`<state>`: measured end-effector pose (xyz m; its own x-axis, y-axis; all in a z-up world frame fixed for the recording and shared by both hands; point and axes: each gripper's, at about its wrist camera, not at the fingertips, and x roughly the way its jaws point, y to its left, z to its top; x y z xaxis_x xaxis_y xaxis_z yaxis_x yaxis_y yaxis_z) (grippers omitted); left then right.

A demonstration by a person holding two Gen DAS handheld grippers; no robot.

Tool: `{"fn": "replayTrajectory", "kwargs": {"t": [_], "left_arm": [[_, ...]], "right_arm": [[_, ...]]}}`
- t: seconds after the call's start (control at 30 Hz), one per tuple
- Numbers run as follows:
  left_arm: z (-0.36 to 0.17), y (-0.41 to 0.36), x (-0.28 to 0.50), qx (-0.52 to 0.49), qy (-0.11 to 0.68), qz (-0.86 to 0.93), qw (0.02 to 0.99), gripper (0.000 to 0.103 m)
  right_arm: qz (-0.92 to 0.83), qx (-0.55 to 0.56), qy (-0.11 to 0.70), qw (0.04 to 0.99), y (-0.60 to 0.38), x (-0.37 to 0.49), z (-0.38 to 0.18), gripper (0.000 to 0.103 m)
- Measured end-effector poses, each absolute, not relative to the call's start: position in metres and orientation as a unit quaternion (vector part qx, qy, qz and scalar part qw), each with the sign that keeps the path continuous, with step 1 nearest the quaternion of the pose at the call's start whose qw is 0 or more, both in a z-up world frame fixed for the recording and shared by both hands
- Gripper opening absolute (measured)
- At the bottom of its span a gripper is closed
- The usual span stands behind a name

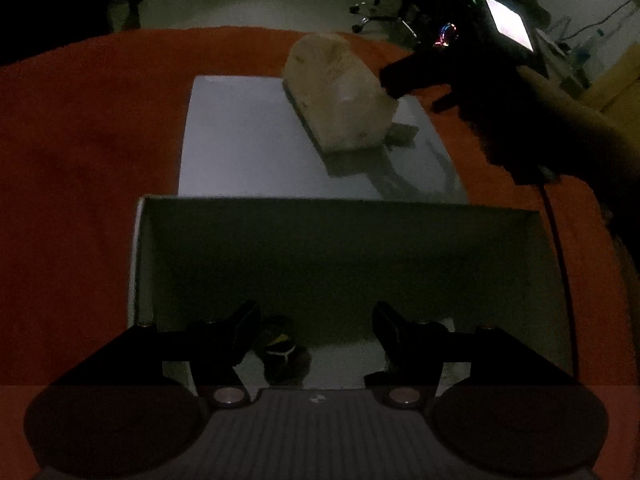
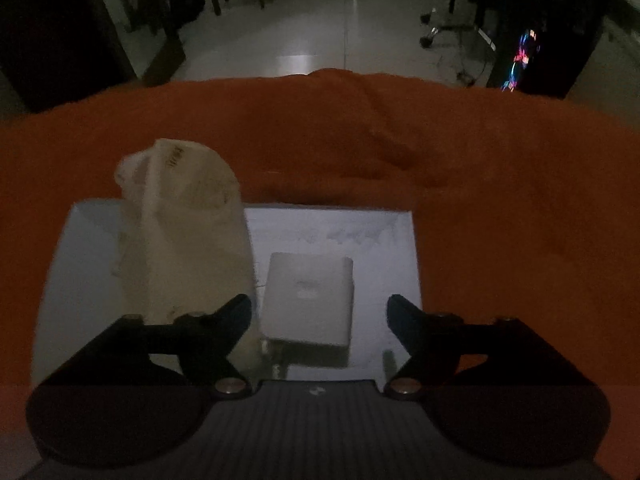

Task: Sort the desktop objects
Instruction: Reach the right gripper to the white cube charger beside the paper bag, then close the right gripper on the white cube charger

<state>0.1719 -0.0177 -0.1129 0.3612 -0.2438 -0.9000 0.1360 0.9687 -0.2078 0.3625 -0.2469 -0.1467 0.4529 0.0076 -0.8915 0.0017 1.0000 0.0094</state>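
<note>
My left gripper [image 1: 314,320] hangs open over a white cardboard box [image 1: 140,264]. A small dark object with a yellow mark [image 1: 285,354] lies on the box floor, nearer the left finger, and neither pad touches it. Beyond the box, a pale tissue pack [image 1: 340,92] lies on a flat white board [image 1: 240,136]. My right gripper [image 2: 318,308] is open above that board [image 2: 360,232]. A white plug adapter [image 2: 308,300] lies between its fingers with a gap on each side. The tissue pack [image 2: 184,224] stands just left of the adapter.
An orange cloth [image 2: 480,168] covers the table under the board and box. A person's hand [image 1: 560,108] holds the right gripper [image 1: 412,90] at the board's far right, beside the tissue pack. The room is dim, with chairs and a lit screen [image 1: 510,20] past the table's far edge.
</note>
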Motion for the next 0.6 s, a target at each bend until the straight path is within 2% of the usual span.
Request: {"fn": "replayTrajectory", "kwargs": {"t": [0.37,0.47,0.5,0.6], "left_arm": [[-0.121,-0.026,0.166,-0.039,0.567,-0.127,0.813,0.062],[-0.124,-0.026,0.165,-0.036,0.572,-0.127,0.81,0.062],[-0.124,-0.026,0.164,-0.034,0.573,-0.128,0.809,0.062],[-0.124,-0.025,0.163,-0.031,0.575,-0.128,0.808,0.062]], "right_arm": [[-0.02,0.055,0.541,0.839,-0.251,0.368,-0.17,0.078],[-0.019,0.073,0.551,0.831,-0.256,0.366,-0.175,0.07],[-0.02,0.072,0.554,0.829,-0.257,0.365,-0.176,0.06],[-0.019,0.057,0.553,0.831,-0.255,0.361,-0.174,0.06]]}}
